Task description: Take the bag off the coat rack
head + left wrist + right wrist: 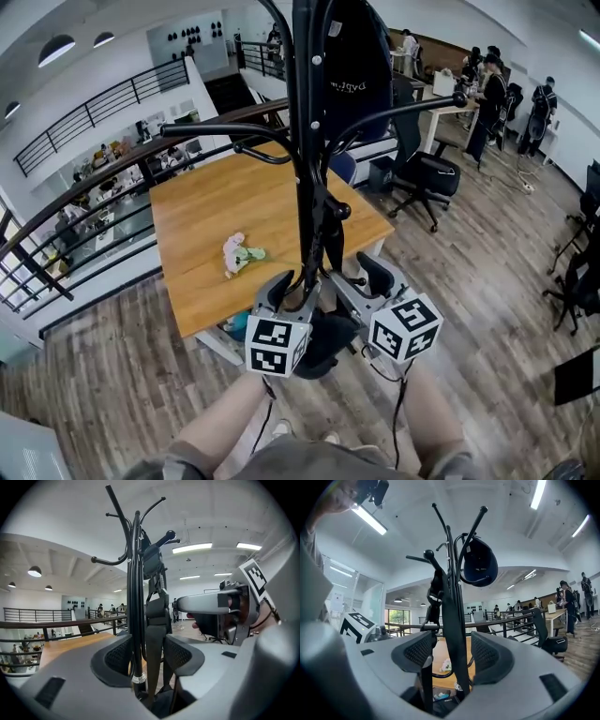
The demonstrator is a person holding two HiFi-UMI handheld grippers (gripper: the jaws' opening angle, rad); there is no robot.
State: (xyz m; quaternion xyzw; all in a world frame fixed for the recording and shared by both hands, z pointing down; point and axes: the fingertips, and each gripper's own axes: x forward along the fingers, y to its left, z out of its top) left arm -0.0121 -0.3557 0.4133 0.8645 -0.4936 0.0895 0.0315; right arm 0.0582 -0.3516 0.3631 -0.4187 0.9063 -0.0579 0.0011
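Ceiling (211,522) shows only from below, left claw (147,654) and right claw (452,654) spread astride strap (451,620).

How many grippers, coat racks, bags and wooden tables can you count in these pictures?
Grippers: 2 (left gripper, right gripper)
Coat rack: 1
Bag: 1
Wooden table: 1
Total: 5
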